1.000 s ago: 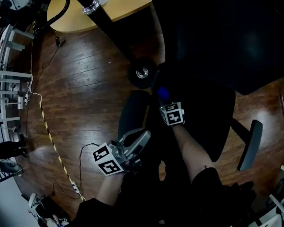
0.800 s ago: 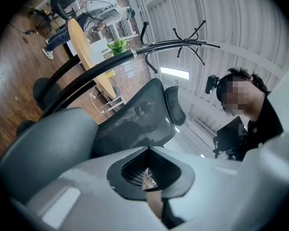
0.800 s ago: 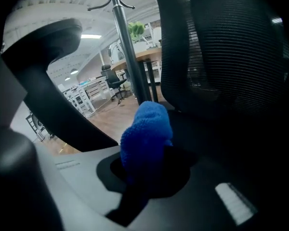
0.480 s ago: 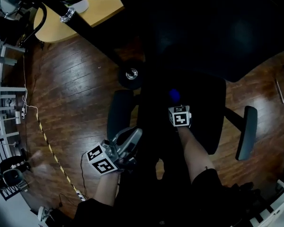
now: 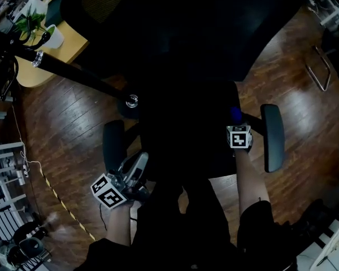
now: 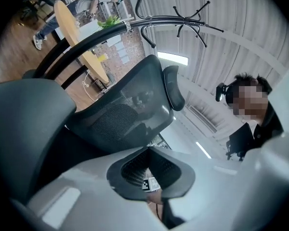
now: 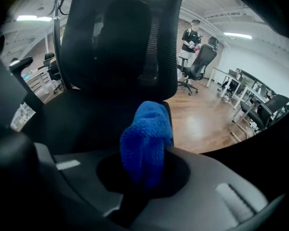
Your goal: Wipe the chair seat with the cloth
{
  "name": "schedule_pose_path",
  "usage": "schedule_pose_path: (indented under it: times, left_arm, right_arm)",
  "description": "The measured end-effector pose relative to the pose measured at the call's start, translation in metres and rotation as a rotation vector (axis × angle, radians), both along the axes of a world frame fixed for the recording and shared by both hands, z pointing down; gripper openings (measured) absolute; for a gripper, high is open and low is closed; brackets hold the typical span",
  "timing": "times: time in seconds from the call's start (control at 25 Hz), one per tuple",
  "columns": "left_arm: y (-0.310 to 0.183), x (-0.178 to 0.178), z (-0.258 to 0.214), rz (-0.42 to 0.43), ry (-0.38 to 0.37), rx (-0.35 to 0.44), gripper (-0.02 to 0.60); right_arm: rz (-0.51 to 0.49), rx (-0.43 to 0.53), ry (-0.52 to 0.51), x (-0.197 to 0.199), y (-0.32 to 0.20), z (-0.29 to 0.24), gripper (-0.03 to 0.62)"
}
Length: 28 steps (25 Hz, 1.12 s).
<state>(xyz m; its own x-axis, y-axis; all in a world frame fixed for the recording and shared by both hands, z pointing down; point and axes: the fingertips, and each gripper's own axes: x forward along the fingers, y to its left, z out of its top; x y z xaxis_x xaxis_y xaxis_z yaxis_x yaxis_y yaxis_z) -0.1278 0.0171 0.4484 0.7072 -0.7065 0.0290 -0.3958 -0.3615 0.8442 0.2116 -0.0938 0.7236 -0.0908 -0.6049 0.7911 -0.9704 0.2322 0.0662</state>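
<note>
Here the blue cloth (image 7: 145,138) sits pinched in the right gripper (image 7: 143,174), bunched and fluffy, over the dark chair seat (image 5: 186,131); the left gripper (image 6: 153,189) is closed on nothing

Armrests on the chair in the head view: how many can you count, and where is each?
2. One armrest stands off the chair seat's left edge; the other stands off its right edge. No more seem hidden.
</note>
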Motion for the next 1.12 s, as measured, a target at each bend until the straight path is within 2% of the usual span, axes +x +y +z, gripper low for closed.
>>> schedule_pose_path:
  times: [0.36, 0.48, 0.6, 0.8, 0.96, 1.04, 1.12]
  left_arm:
    - [0.006, 0.009, -0.003, -0.013, -0.004, 0.008, -0.008]
    - [0.010, 0.002, -0.008, -0.034, 0.001, 0.021, -0.009]
    - [0.017, -0.010, -0.019, -0.073, 0.005, 0.034, -0.008]
    - [0.037, -0.033, -0.034, -0.161, -0.012, 0.055, -0.008]
    - [0.049, -0.055, -0.033, -0.218, 0.001, 0.052, -0.009]
    - [0.057, -0.068, -0.031, -0.261, 0.003, 0.045, -0.009]
    - [0.062, -0.079, -0.028, -0.293, 0.006, 0.041, -0.009]
  right_arm:
    - [0.041, 0.025, -0.001, 0.019, 0.002, -0.003, 0.035]
    - [0.018, 0.028, -0.009, 0.001, 0.004, -0.008, 0.035]
    - [-0.075, 0.019, -0.083, -0.062, 0.018, -0.009, 0.035]
    - [-0.332, -0.031, -0.236, -0.218, 0.050, -0.008, 0.035]
    - [-0.442, -0.082, -0.335, -0.322, 0.078, -0.005, 0.035]
    - [-0.500, -0.104, -0.355, -0.362, 0.096, -0.002, 0.035]
    - [-0.519, -0.093, -0.348, -0.380, 0.103, -0.001, 0.035]
